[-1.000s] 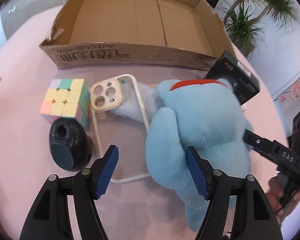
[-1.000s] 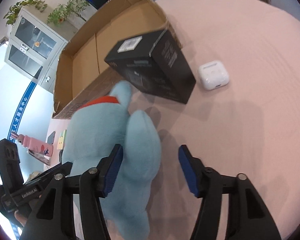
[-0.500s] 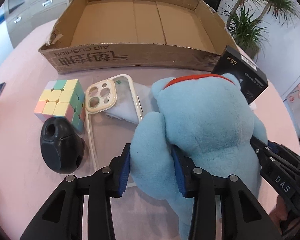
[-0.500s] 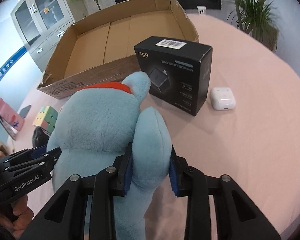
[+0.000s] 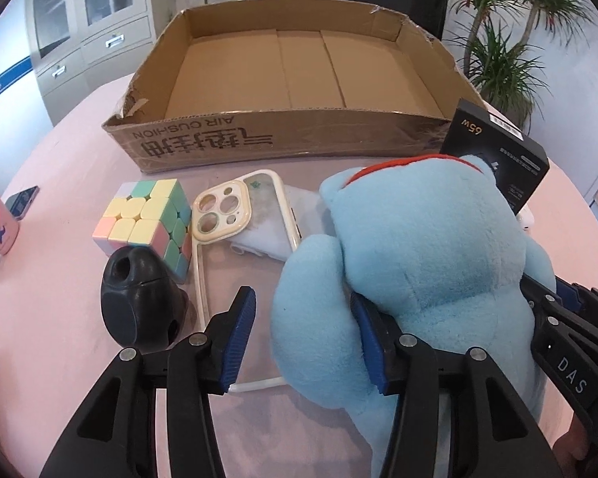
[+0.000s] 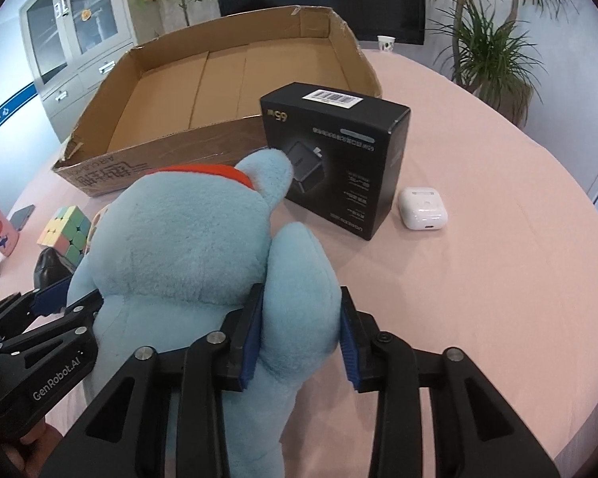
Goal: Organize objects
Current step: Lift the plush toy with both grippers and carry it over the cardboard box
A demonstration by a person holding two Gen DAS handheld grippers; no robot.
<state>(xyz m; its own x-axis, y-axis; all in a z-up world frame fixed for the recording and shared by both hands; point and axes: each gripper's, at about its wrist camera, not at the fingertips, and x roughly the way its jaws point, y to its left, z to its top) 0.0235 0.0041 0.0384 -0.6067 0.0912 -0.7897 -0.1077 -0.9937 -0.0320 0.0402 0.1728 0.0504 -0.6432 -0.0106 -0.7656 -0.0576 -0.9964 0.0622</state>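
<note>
The right gripper [image 6: 301, 332] pinches one limb of the blue plush toy [image 6: 187, 247], pads pressed against both sides. The left gripper [image 5: 303, 336] straddles the other limb, its jaws spread, only the right pad touching (left pad apart). The toy sits just before the cardboard box [image 5: 203, 141] printed "AIR CUSHION"; beside the toy, a black carton [image 6: 339, 151] reads "65W".

Fuzzy blue plush toy [image 5: 426, 247], matt corrugated cardboard box [image 5: 291, 139], glossy white plastic earbud case [image 6: 422, 208], smooth pink tablecloth [image 6: 478, 279].
</note>
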